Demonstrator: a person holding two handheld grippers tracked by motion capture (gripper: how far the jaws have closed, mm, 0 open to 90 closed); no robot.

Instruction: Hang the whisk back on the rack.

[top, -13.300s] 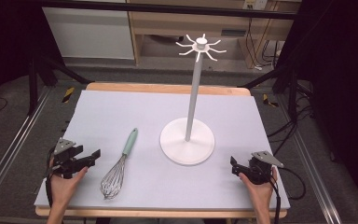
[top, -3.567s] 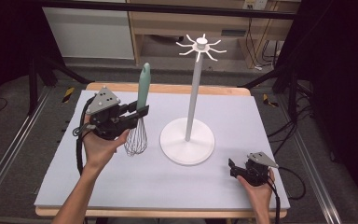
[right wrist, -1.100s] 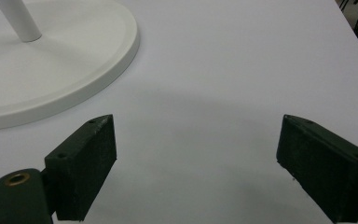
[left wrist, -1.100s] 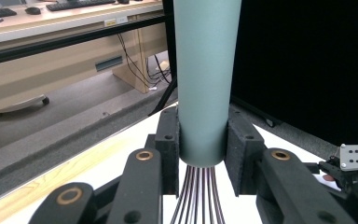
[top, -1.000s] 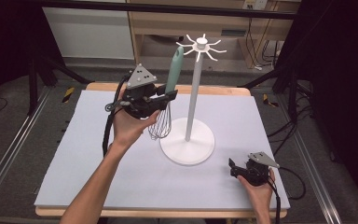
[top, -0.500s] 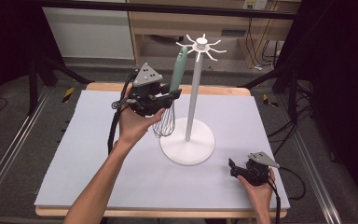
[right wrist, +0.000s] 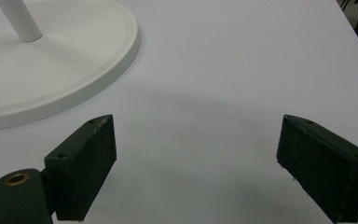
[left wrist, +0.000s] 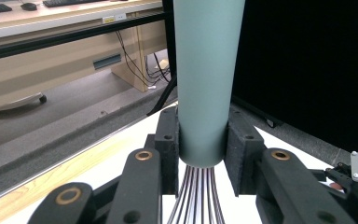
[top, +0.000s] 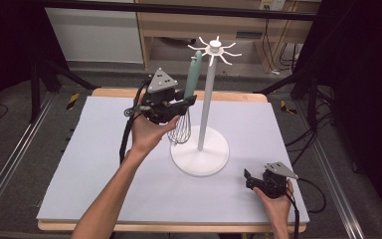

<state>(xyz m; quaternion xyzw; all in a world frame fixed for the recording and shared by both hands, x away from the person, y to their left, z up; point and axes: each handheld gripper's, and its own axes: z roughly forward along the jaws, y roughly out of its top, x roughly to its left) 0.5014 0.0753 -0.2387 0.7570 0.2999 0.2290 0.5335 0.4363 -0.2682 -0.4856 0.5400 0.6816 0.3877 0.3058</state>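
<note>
One tool [top: 179,105] grips the whisk [top: 188,94] beside the stand [top: 205,114]; the other [right wrist: 196,168] gapes.

From my remote seat, the whisk's sage-green handle [left wrist: 205,79] looks like smooth matt plastic or silicone, with no glare on it. Its thin wire loops [top: 180,130] are bare metal with a dull shine. The tall white hook stand [top: 205,104] has a smooth, slightly glossy coating on pole and round base; I can't tell whether metal or plastic lies under it. The pale lavender-grey table mat [top: 104,164] is flat and matt, over a light wooden tabletop edge [top: 238,96]. The left gripper's black jaw pads [left wrist: 244,154] look rough, foam-like, with brass-coloured rivets.
</note>
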